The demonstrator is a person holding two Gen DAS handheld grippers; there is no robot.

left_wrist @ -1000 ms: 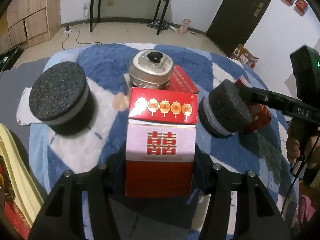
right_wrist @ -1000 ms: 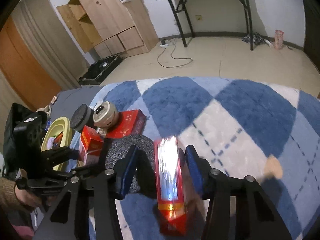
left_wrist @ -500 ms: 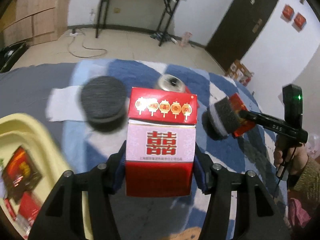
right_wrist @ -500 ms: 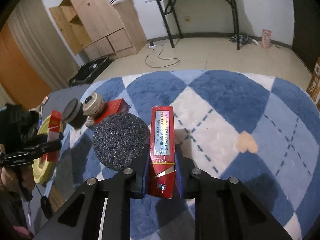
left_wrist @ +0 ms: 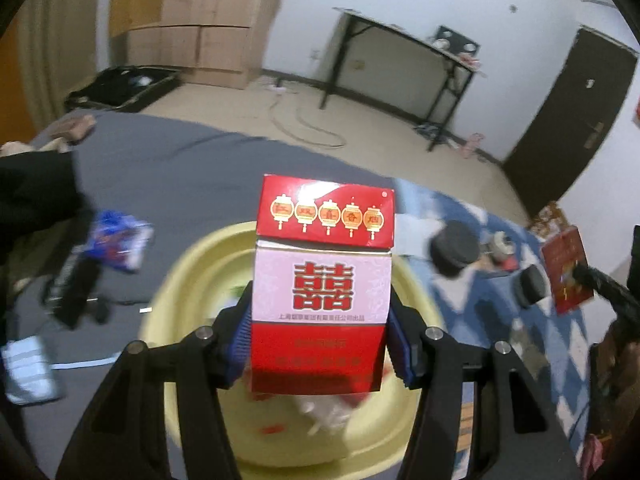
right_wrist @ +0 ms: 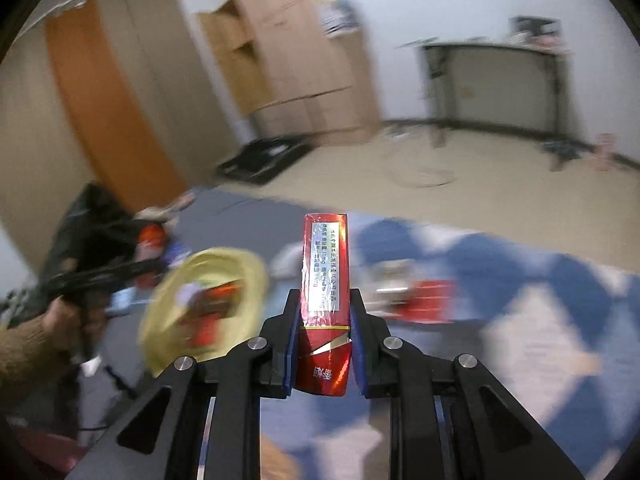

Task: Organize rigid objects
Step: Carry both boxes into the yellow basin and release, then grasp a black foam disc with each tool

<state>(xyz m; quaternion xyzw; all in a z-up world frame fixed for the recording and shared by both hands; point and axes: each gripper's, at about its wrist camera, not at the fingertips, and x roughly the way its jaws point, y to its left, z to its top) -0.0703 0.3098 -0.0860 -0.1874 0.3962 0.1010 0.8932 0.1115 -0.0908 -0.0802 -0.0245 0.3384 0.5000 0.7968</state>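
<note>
Over the yellow basin [left_wrist: 192, 264], left gripper [left_wrist: 320, 344] pinches a red-white box [left_wrist: 323, 280]; right gripper [right_wrist: 325, 344] clamps a slim carton [right_wrist: 325, 264]

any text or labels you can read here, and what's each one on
"囍" in large red: front of the red and white box held in the left gripper.
Five lantern characters on that box's lid, and the small line under the big sign: too small to read.
Silver label on the narrow red box in the right gripper: print too small to read.

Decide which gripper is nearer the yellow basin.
Left. The left gripper, shut on a red-and-white box, hangs right over the basin. The right gripper, clamping a slim red pack, is off beside it.
</note>
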